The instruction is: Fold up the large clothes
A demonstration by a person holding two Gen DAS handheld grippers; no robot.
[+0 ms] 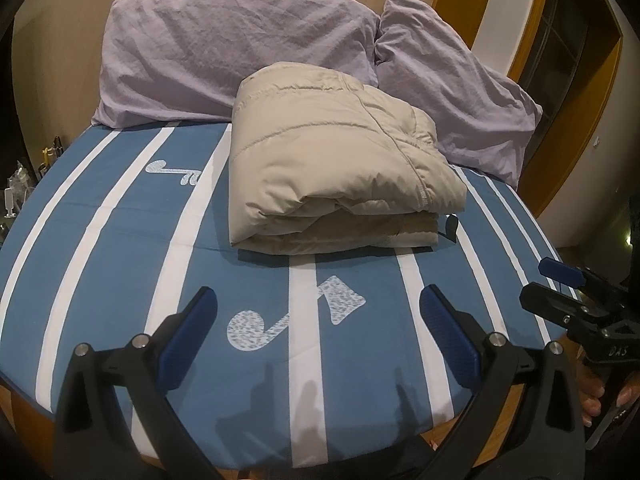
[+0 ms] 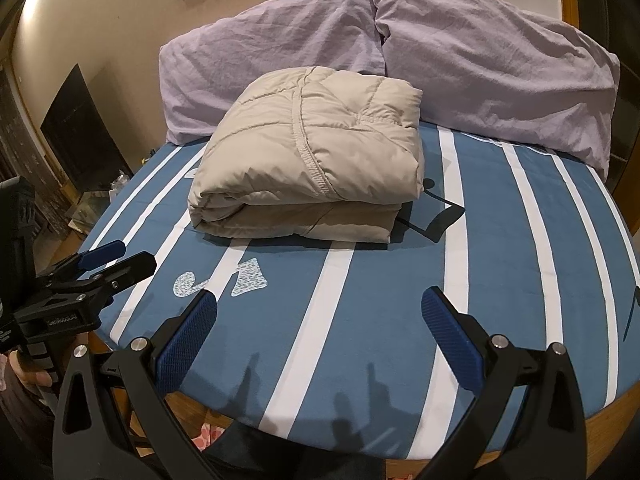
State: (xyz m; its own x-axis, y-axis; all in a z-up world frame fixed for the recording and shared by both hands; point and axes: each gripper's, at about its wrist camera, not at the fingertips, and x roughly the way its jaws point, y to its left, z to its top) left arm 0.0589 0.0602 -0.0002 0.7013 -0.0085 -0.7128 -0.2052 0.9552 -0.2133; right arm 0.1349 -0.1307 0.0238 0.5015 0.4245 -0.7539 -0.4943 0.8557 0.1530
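1. Jacket (image 1: 336, 160), beige and puffy, lies folded mid-bed on striped sheet (image 1: 120, 248), just before two lilac pillows (image 1: 224, 52).
2. Left gripper (image 1: 318, 312) and right gripper (image 2: 320, 312) both gape empty, well short of it.

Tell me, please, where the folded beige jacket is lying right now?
In both wrist views the folded beige jacket lies mid-bed on the striped sheet, just before the two purple pillows, beyond both open claws.

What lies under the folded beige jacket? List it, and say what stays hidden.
The jacket rests on the blue, white-striped sheet. A dark music-note print pokes out from its right edge. The rest of that print and the stripes beneath are covered.
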